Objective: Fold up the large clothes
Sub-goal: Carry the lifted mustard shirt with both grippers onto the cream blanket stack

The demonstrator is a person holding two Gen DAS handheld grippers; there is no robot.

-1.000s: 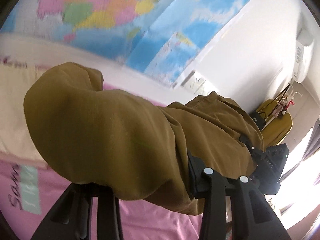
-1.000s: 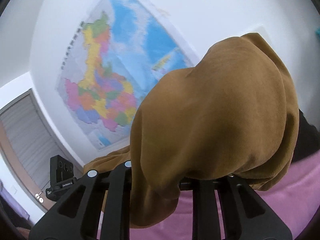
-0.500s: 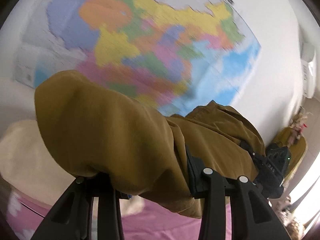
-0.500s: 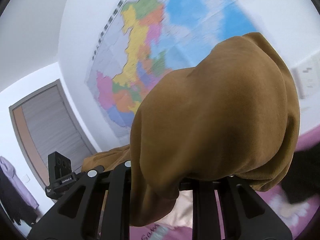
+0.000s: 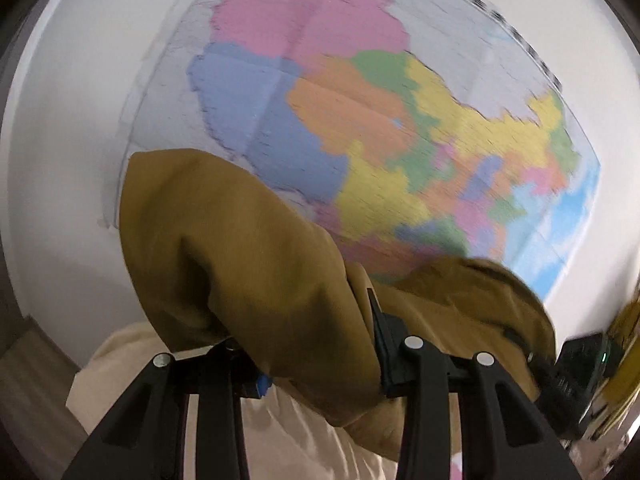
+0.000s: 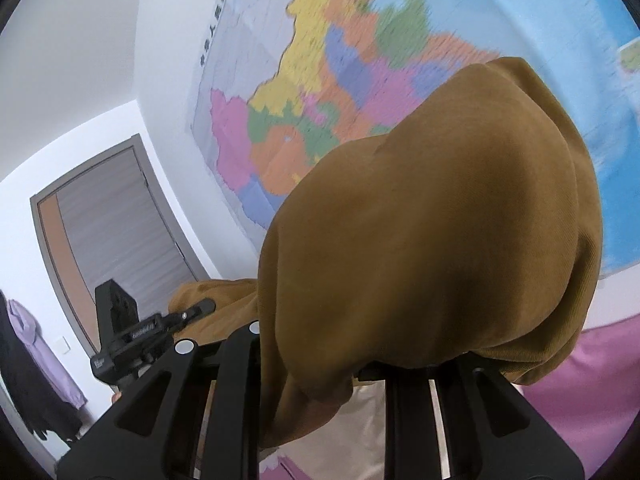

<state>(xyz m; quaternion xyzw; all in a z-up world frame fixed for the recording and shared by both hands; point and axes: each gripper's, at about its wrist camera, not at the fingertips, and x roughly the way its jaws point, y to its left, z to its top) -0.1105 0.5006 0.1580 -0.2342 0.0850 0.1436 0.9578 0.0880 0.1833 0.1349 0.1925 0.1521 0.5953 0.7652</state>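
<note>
A mustard-brown corduroy garment is bunched over my left gripper, which is shut on a fold of it; the cloth hides the fingertips. From there the fabric stretches right to the other gripper's black body. In the right wrist view the same brown garment bulges over my right gripper, shut on the cloth, fingertips hidden. The left gripper's body shows at the left with a brown strip of cloth running to it. Both grippers are held up, pointing about level at the wall.
A large coloured wall map fills the wall ahead. Below lie a cream pillow and a pink bedsheet. A grey door and hanging purple and black clothes are at the left in the right wrist view.
Both grippers have swung sideways and upward with the brown garment still held. The view moved from the bed and the map's blue sea to the map's coloured land; the door came into view.
</note>
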